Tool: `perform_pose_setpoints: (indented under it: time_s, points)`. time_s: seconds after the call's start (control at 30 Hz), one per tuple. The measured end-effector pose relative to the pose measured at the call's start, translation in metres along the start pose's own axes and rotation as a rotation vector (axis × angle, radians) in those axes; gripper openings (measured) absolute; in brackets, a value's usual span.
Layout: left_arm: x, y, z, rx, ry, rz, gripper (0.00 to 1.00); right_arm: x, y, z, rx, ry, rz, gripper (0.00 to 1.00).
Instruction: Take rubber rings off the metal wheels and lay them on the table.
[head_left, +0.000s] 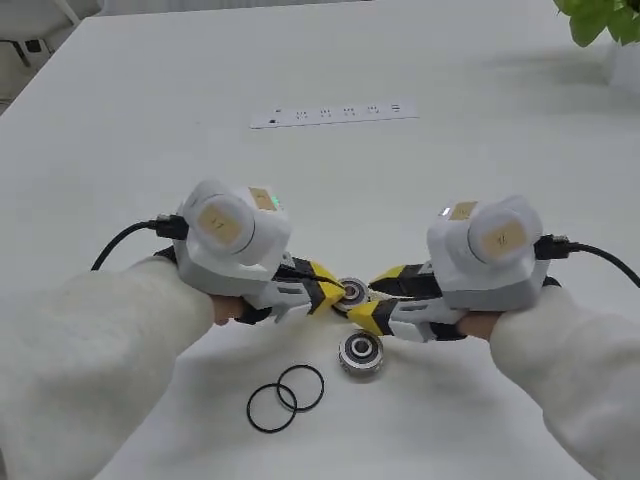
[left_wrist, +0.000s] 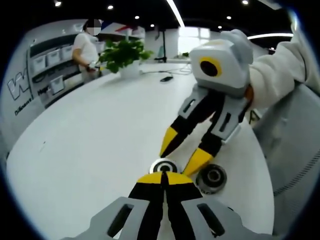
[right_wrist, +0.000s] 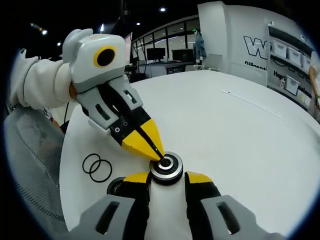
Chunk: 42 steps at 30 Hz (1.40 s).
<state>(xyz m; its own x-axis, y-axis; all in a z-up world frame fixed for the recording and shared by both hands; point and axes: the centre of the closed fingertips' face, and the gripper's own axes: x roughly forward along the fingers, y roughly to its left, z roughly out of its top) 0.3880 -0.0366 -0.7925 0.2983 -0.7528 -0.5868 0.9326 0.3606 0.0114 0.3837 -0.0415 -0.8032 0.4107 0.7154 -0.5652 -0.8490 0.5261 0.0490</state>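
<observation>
Nearest the person, two black rubber rings (head_left: 287, 398) are lying flat on the white tabletop (head_left: 150, 150), overlapping each other slightly. Just beyond them and a little to the right, a loose metal wheel (head_left: 361, 353) is resting on the tabletop, apart from the rings and from both tools.

Above it the two tools are meeting tip to tip, each one held by a hand in a fluffy white sleeve (head_left: 80, 340). The right tool (head_left: 372, 296) is gripping a second metal wheel (head_left: 352, 291), with one yellow-tipped jaw on either side of its rim; in the right gripper view this wheel is sitting squarely between the jaws. The left tool (head_left: 340, 293) is standing narrow, its two yellow tips pressed together and touching the face of that held wheel near its centre. I cannot tell whether anything is pinched between those tips.

Farther back, a white power strip (head_left: 333, 114) is lying across the tabletop. At the far right corner, a green plant (head_left: 600, 15) is standing.
</observation>
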Motion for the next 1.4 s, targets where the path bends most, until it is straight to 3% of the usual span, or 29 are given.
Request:
perform_pose_setpoints:
  time_s: [0.17,0.4,0.6,0.7,0.83,0.97,1.07,1.4]
  points:
    - [0.000,0.000,0.000,0.001,0.000,0.001,0.01,-0.002,0.000,-0.002,-0.020,0.020,0.014,0.19]
    - [0.000,-0.001,0.000,0.001,-0.001,0.001,0.01,-0.005,-0.004,-0.010,0.011,0.042,0.016,0.06]
    - [-0.001,-0.002,0.000,-0.002,0.000,0.001,0.01,-0.005,-0.005,-0.010,0.024,0.051,0.005,0.03]
    - [-0.002,-0.002,0.000,-0.001,0.002,0.001,0.01,-0.004,-0.006,-0.010,0.094,0.064,-0.010,0.00]
    - [-0.002,-0.003,0.001,0.007,0.004,0.003,0.01,-0.004,-0.008,-0.009,0.101,0.081,-0.030,0.00]
    - [-0.002,-0.005,0.002,0.012,0.004,0.004,0.01,-0.007,-0.016,-0.008,0.192,0.074,-0.066,0.00]
    - [-0.002,-0.006,0.002,0.016,0.003,0.004,0.01,-0.010,-0.019,-0.005,0.268,0.039,-0.062,0.00]
    - [-0.002,-0.006,0.003,0.021,0.006,0.004,0.01,-0.012,-0.015,0.000,0.332,0.006,-0.044,0.00]
